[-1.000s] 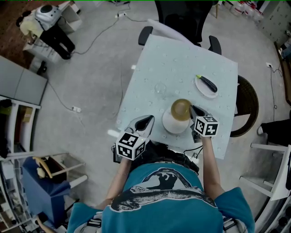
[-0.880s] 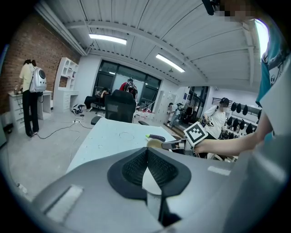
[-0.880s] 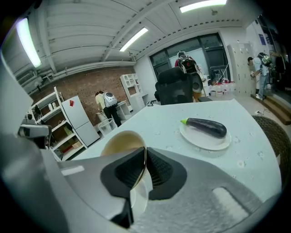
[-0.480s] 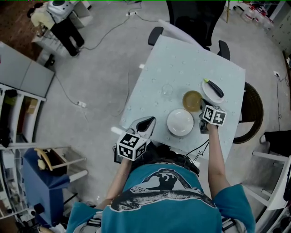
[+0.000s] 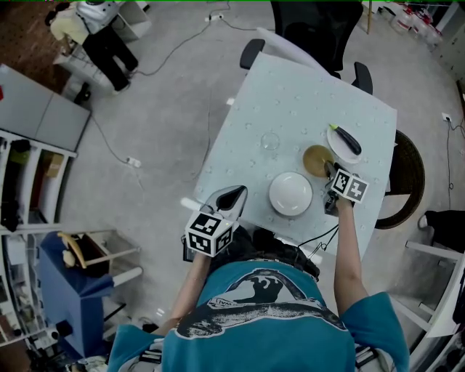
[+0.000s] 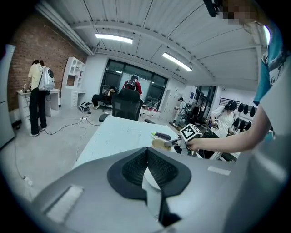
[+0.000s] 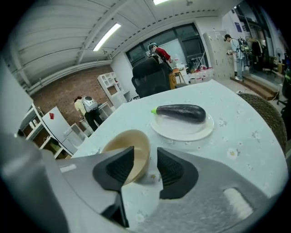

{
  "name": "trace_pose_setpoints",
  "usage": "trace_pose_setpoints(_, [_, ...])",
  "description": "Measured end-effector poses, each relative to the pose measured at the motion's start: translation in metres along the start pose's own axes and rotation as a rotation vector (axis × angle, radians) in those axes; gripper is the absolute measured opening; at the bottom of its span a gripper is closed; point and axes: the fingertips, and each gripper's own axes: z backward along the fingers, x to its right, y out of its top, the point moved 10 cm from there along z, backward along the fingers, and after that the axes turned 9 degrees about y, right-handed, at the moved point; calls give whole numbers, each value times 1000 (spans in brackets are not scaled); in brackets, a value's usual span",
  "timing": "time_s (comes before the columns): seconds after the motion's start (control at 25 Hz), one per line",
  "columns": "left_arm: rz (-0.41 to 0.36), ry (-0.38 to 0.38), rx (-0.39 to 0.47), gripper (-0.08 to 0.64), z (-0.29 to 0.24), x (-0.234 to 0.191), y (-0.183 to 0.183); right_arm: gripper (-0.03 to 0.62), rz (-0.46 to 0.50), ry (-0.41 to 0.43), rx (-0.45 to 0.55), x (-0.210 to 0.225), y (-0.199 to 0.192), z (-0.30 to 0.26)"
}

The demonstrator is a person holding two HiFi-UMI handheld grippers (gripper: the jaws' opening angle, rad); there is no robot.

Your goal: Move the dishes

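A tan bowl point(image 5: 317, 160) point(image 7: 128, 151) rests on the pale blue table point(image 5: 290, 94), just left of a small white plate point(image 5: 347, 149) point(image 7: 182, 127) that carries a dark eggplant point(image 5: 346, 138) point(image 7: 179, 112). My right gripper point(image 5: 329, 170) point(image 7: 145, 151) is open. Its jaws straddle the bowl's near rim, and table shows between the rim and the right pad. A larger white plate point(image 5: 290, 194) lies near the table's front edge. My left gripper point(image 5: 231, 195) point(image 6: 146, 151) hangs shut and holds nothing at the table's front left edge.
A clear glass point(image 5: 270, 141) stands on the table behind the large plate. A black office chair point(image 5: 305, 22) is at the far side and a wicker chair point(image 5: 401, 174) at the right. Cables point(image 5: 109, 145) trail over the floor; people stand in the background.
The right gripper carried the tan bowl off the large white plate and away to the right, setting it beside the eggplant plate. The left gripper stayed put.
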Motion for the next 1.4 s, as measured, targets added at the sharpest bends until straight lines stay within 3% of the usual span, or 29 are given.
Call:
trace_pose_setpoints(0.24, [-9,-18,-10,12,-2,4,-2,216,38,23,21,-9,-7,12])
trace_pose_setpoints(0.84, [-65,-84,-124,12,-3,20,-17,216,125,160,74,-64,-49,67])
trace_pose_setpoints(1.16, [-57,-113,-114,12,3,14,-21,216,211,242,30,-112,-81,84])
trace_pose_setpoints(1.4, [-65,-144,-98,12,23,10,-31,216,229,282,50,-148,-97,94])
